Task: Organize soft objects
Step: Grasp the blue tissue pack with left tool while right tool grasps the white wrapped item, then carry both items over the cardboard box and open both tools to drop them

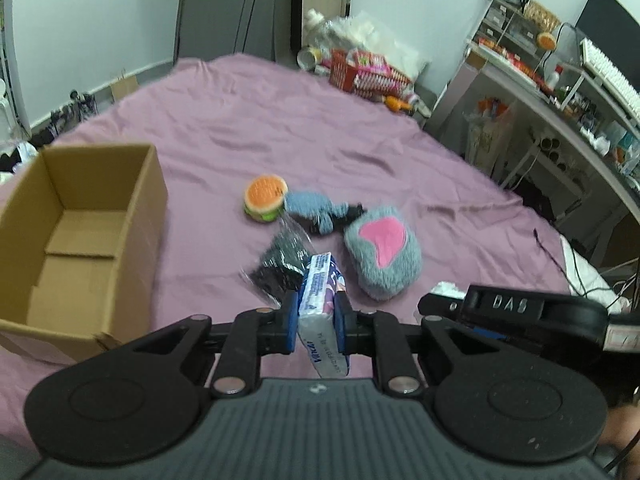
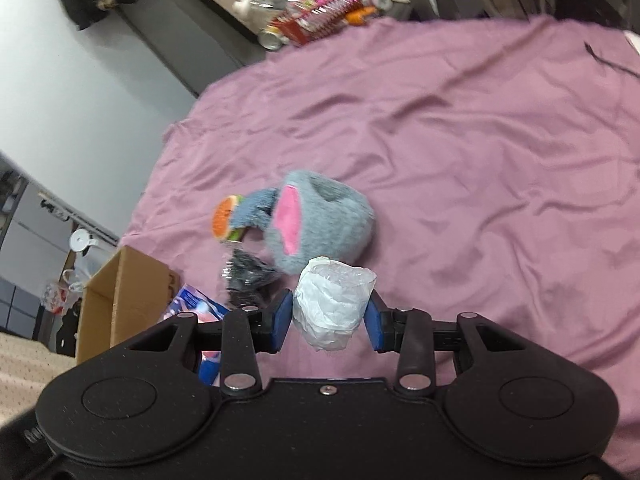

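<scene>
Open box (image 1: 80, 240) left on the bed (image 1: 280, 120), burger toy (image 1: 265, 199) behind bagged item (image 1: 282, 264), plush slipper (image 1: 382, 256) right

Behind your work area: a purple sheet (image 1: 248, 120) covers the bed, creased w/ folds. At its far edge sits a red basket (image 1: 345, 69) of pink-and-red snack packs, w/ clear plastic bags (image 1: 360, 32) heaped just behind. On your right, a cluttered white desk (image 1: 532, 100) carries a dark monitor (image 1: 608, 28) & a white keyboard (image 1: 612, 76). A black cable (image 1: 554, 252) trails across the sheet's right edge. Pale walls & a grey door (image 1: 236, 8) close the frame.
</scene>
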